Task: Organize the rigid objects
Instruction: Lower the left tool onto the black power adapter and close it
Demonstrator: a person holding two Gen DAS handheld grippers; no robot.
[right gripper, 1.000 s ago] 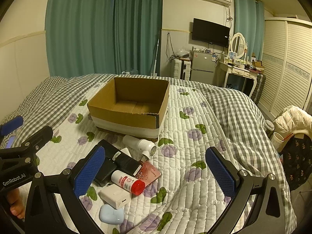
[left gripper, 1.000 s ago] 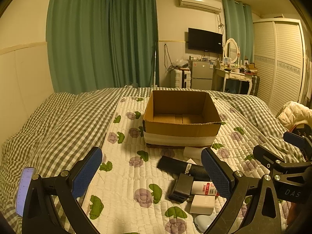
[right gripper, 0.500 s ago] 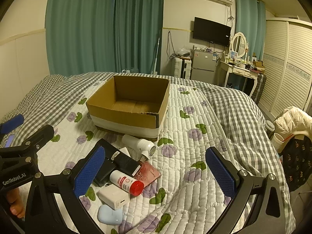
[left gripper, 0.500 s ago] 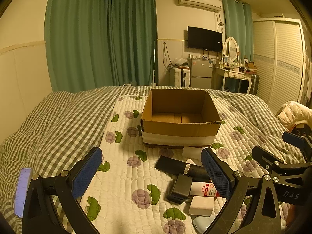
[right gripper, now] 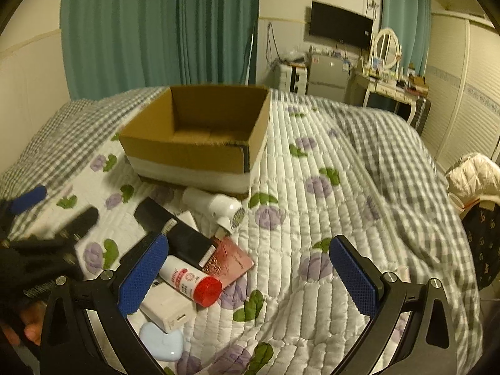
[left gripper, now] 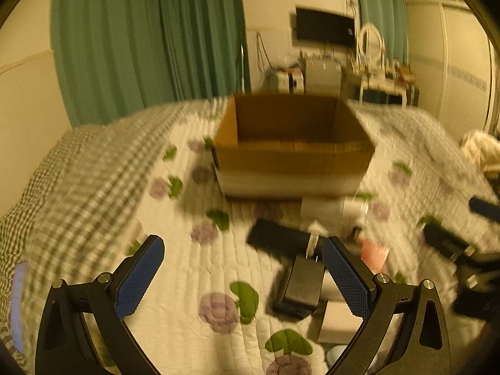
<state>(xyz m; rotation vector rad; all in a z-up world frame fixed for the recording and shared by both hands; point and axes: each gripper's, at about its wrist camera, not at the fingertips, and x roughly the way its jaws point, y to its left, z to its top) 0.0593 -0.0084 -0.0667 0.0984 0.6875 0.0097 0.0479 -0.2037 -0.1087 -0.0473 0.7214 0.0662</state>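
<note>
An open, empty cardboard box (left gripper: 293,147) (right gripper: 200,137) stands on the quilted bed. In front of it lies a pile: a white hair dryer (right gripper: 215,206), a long black device (right gripper: 175,231) (left gripper: 281,240), a black block (left gripper: 300,284), a white bottle with a red cap (right gripper: 190,281), a white charger (right gripper: 168,309), a red booklet (right gripper: 231,259), a pale blue heart-shaped thing (right gripper: 162,343). My left gripper (left gripper: 243,275) is open and empty, low over the quilt just left of the pile. My right gripper (right gripper: 247,275) is open and empty, over the pile's right side.
A phone (left gripper: 15,300) lies at the bed's left edge. A white jacket on a chair (right gripper: 472,178) stands to the right of the bed. A dresser with a mirror (right gripper: 387,75) and a small fridge (right gripper: 328,75) stand behind the bed.
Both grippers have moved forward and down toward the pile and the box. The left wrist view is blurred with motion. Both stay open and empty.
</note>
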